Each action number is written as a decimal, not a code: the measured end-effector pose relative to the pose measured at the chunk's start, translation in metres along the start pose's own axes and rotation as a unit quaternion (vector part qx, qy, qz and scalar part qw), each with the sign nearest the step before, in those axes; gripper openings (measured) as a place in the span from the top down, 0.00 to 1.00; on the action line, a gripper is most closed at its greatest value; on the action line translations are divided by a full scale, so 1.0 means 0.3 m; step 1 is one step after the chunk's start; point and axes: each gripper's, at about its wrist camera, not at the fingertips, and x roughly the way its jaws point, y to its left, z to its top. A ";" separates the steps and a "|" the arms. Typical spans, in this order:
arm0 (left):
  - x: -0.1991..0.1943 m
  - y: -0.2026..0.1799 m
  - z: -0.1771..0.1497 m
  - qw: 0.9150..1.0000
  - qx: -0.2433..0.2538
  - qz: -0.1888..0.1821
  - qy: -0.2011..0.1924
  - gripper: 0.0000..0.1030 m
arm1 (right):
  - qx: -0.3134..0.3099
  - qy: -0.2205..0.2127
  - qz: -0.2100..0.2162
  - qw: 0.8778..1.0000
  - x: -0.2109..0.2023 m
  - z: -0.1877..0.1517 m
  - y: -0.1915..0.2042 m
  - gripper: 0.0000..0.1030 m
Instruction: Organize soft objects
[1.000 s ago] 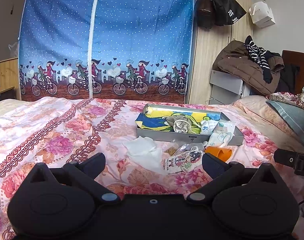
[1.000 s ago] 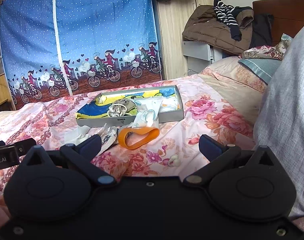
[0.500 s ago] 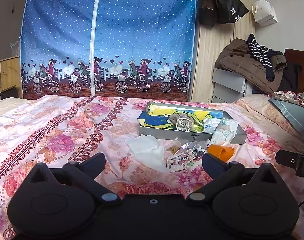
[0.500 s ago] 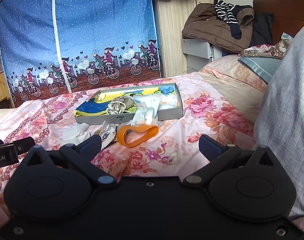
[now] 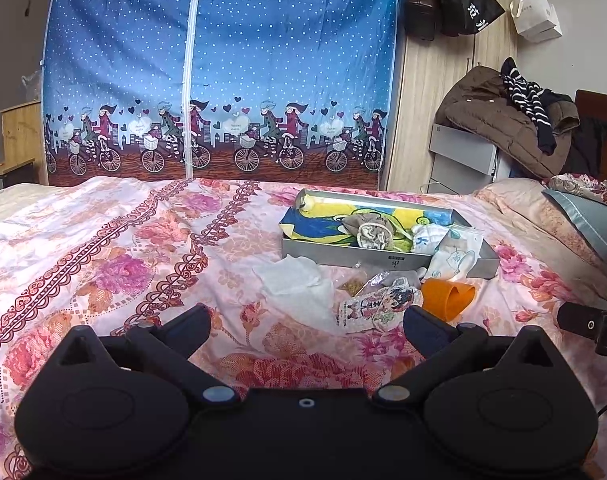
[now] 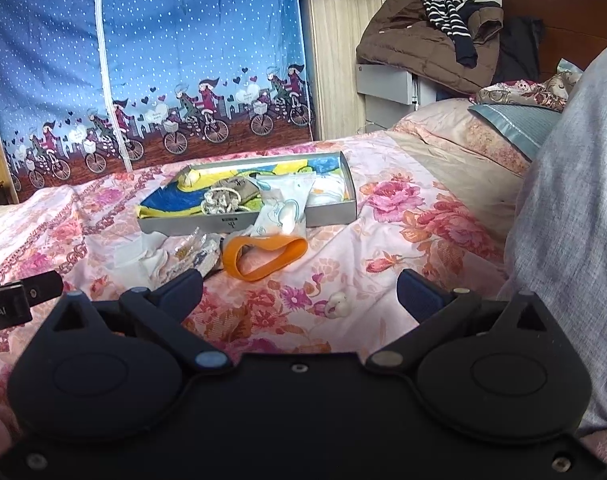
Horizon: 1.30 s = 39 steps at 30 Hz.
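2 grippers hover over the bed (image 5: 103,240), each with jaws spread wide and empty: the left gripper (image 5: 307,320) and the right gripper (image 6: 299,284). Beside the right one a black block (image 6: 3,304) reads "bot.AI". Just ahead lie a white cloth (image 5: 299,284), a printed packet (image 5: 377,300) whose writing is too small to read, and an orange band (image 6: 263,256). Behind them a grey tray (image 5: 343,250) with a small unreadable mark holds a yellow-blue cloth (image 5: 323,226), a pouch (image 5: 369,230) and a sachet (image 5: 457,250) leaning over its front wall. Far back hangs a black bag (image 5: 469,0) with white characters.
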 end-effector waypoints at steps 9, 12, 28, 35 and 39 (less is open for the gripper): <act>0.049 -0.018 -0.008 0.999 0.012 -0.016 0.025 0.01 | -0.001 0.038 -0.002 0.999 0.035 -0.005 0.011 0.00; 0.068 -0.019 -0.011 0.999 0.011 -0.019 0.032 0.01 | 0.009 0.064 0.005 0.998 0.069 -0.001 0.000 0.00; 0.310 -0.070 0.055 0.980 -0.020 -0.181 0.076 0.01 | 0.011 0.158 0.018 0.987 0.395 -0.026 -0.082 0.00; 0.528 -0.148 0.071 0.928 -0.131 -0.289 0.195 0.17 | -0.004 0.152 0.028 0.988 0.388 -0.051 -0.045 0.01; 0.648 -0.182 0.050 0.904 -0.204 -0.288 0.240 0.17 | 0.006 0.148 0.030 0.989 0.404 -0.051 -0.045 0.06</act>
